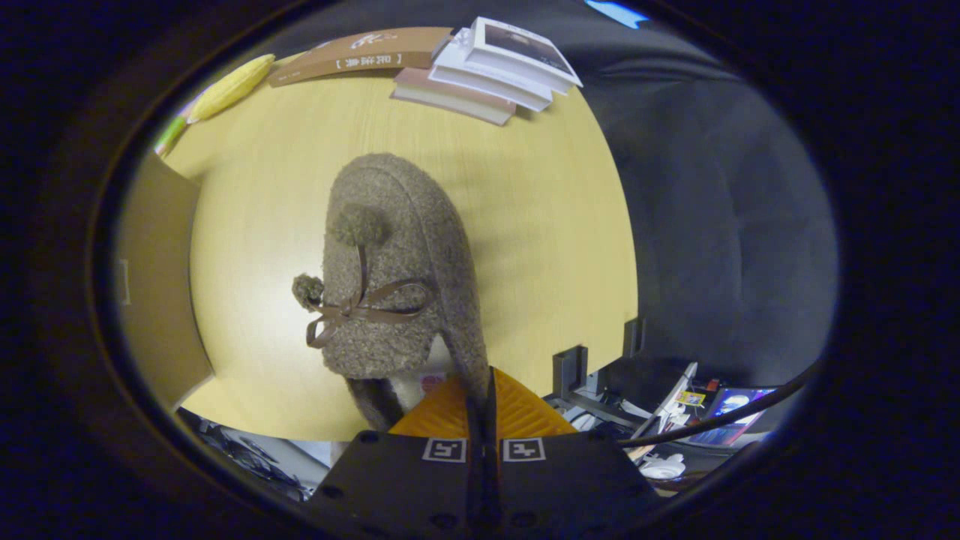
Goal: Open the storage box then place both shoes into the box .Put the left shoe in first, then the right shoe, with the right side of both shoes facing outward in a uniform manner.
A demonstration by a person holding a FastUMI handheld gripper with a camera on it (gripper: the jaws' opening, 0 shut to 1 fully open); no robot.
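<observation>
Fuzzy brown wool is what I have pinched: my claw (pixel 481 409) is closed on the thin collar edge of the shoe (pixel 390 270), which reaches ahead of the fingers over the wooden surface (pixel 547 225). I judge the hold shallow, so a quick swing could let the soft rim slip free and drop the shoe. To the left of the shoe stands a brown panel, probably the storage box (pixel 154 285); the dangling toe could catch on it. Far beyond lie stacked books (pixel 487 71) and a corn cob (pixel 229 88), well apart from me.
</observation>
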